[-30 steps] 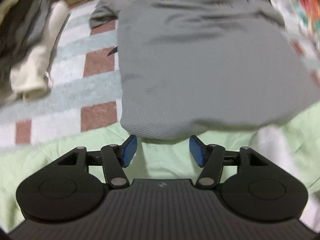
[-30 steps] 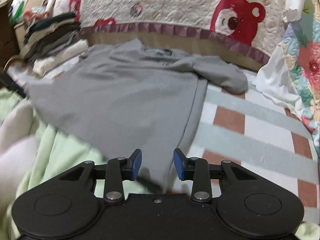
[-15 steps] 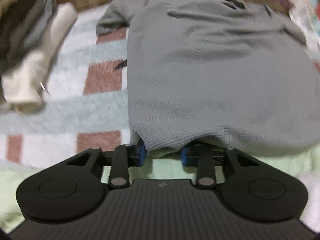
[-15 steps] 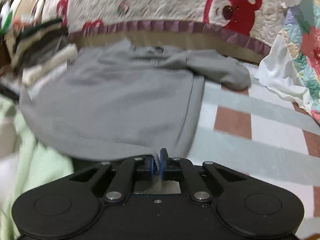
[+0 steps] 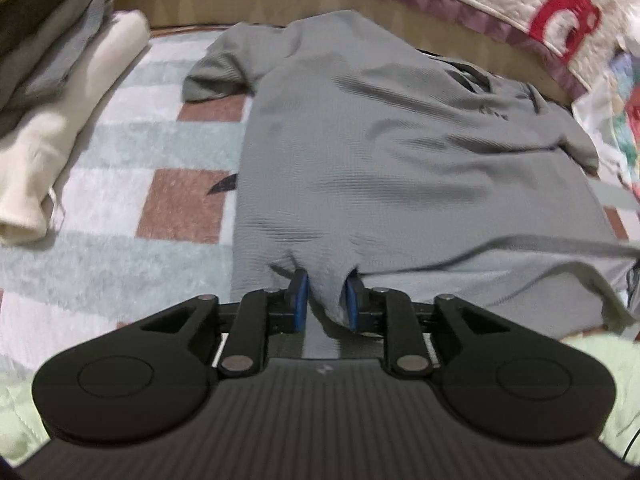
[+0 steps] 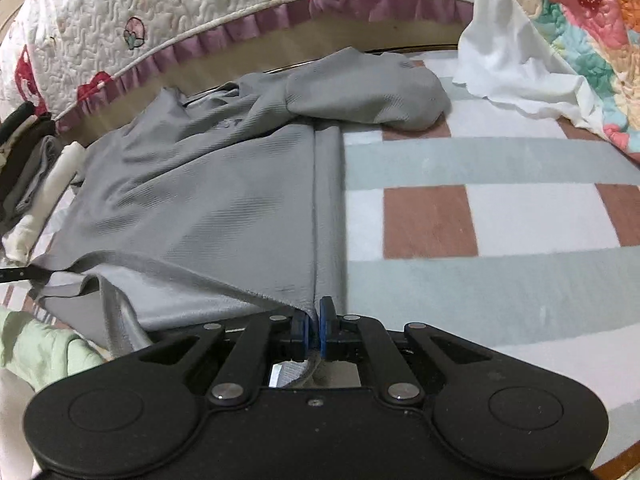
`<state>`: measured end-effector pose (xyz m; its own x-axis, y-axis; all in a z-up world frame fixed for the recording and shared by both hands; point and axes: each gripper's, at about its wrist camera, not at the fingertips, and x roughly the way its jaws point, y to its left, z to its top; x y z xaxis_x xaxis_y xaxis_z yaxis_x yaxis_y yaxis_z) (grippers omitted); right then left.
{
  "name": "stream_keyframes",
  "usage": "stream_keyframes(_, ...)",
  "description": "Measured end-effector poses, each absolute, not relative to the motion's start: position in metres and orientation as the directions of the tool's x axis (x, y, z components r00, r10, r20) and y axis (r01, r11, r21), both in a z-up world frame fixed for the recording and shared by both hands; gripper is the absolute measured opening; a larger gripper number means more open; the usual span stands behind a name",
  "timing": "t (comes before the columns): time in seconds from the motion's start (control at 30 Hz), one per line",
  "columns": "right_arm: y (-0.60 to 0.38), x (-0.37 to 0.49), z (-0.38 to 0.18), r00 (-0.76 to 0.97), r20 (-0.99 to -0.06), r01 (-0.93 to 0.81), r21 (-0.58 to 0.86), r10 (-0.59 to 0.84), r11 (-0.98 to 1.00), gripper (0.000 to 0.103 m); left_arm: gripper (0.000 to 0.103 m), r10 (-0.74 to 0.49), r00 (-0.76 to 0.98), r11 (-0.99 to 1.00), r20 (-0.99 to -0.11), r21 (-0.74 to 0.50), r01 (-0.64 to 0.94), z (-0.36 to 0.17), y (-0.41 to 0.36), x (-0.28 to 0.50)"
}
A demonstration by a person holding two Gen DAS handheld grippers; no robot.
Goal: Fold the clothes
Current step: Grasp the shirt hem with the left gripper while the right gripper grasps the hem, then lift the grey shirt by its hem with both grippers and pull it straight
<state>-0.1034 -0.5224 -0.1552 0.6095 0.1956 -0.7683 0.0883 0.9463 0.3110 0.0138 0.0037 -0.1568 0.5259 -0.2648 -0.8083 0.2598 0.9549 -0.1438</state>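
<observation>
Pinching the near hem of the grey shirt [image 5: 420, 168] at two corners, you have both claws committed: your left gripper [image 5: 325, 296] bunches a thick fold of hem between its blue pads, jaws only partly drawn in because of the wad, while your right gripper [image 6: 314, 322] is pressed nearly together on a thin edge at the side seam. Holding both bottom corners lets you, as I judge it, carry the hem toward the collar for a crosswise fold. The shirt lies flat on the checked blanket [image 6: 500, 208], collar away from you, its two sleeves spread to either side. Counting outward: one shirt, two grippers, one stack of folded clothes [image 5: 48, 92] on your left, one teddy-print quilt [image 6: 120, 12] behind, one pale green cloth [image 6: 36, 348] nearest you.
</observation>
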Motion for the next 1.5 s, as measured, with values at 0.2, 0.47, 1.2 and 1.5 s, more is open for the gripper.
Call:
stream_keyframes(0.2, -0.53, -0.117, -0.158, 0.637, -0.74, 0.134, 0.382, 0.216, 0.914, 0.021, 0.047, -0.211, 0.518, 0.966, -0.829, -0.098, 0.238, -0.171, -0.009, 0.022)
stream_keyframes(0.47, -0.506, -0.13, -0.167, 0.621, -0.776, 0.107, 0.22, 0.108, 0.97, 0.005, 0.006, -0.133, 0.638, 0.981, -0.759, -0.01, 0.192, -0.142, -0.006, 0.01)
stream_keyframes(1.2, -0.521, -0.26, -0.052, 0.905, -0.426, 0.125, 0.307, 0.019, 0.943, 0.004, 0.004, -0.139, 0.74, 0.988, -0.658, -0.037, 0.153, -0.022, 0.053, -0.15)
stream_keyframes(1.5, -0.532, -0.306, -0.082, 0.885, -0.465, 0.195, 0.351, -0.011, 0.916, 0.004, 0.004, -0.169, 0.551, 0.975, -0.817, -0.059, 0.213, -0.057, 0.05, -0.173)
